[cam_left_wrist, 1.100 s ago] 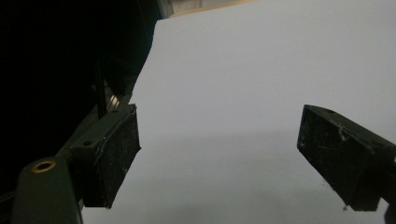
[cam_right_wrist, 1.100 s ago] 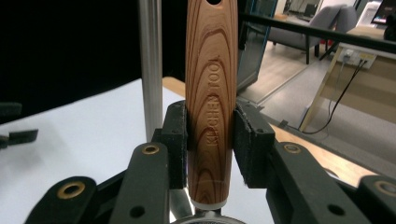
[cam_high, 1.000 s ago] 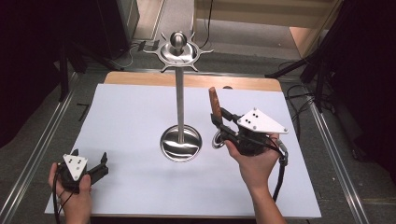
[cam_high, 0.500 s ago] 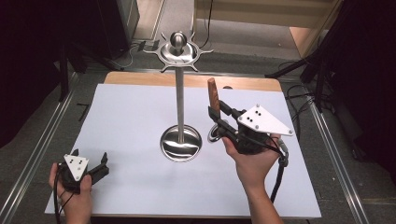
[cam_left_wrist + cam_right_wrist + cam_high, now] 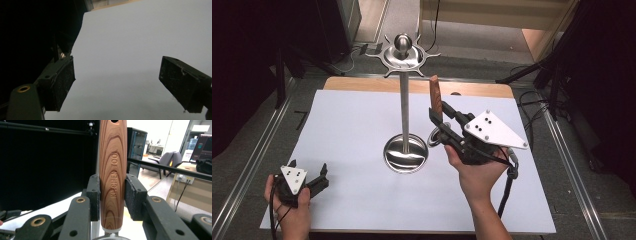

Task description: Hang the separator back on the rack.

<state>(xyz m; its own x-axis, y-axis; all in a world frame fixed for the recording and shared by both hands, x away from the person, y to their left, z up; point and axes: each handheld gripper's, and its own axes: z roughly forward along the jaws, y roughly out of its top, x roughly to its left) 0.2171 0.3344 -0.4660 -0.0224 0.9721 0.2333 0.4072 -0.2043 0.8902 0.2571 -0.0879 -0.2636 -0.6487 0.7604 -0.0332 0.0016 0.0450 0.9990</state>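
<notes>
Left tool (image 5: 314, 181): black two-jaw body with a small grey plate on top, held in the person's left hand (image 5: 292, 210) at the near left corner of the table (image 5: 362, 130), low over the white sheet that covers it. In the left gripper view (image 5: 117, 85) its two black pads stand wide apart with nothing but white sheet between them. Open, empty.

Centre: tall polished steel stand (image 5: 404, 120), a thin pole rising from a round dished base that sits on the white sheet. At its top, a ring of short hooks around a ball knob. Nothing hangs on the hooks that I can make out.

Just right of the pole: the wooden-handled kitchen utensil (image 5: 435, 97), reddish-brown striped grain, held upright with the handle end pointing up. It is near the pole but apart from it, and clear of the table surface. In the right gripper view the handle (image 5: 113, 170) reads "KITCHEN TOOL" lengthwise, with a hanging hole at the top edge and a pale collar and metal part at the bottom, mostly cut off.

Right tool (image 5: 439, 125): black, with a large grey three-cornered plate, in the person's right hand (image 5: 479, 172), cable trailing toward the near edge. Its pads (image 5: 93, 195) press both sides of the handle; closed on it, firm grip.
</notes>
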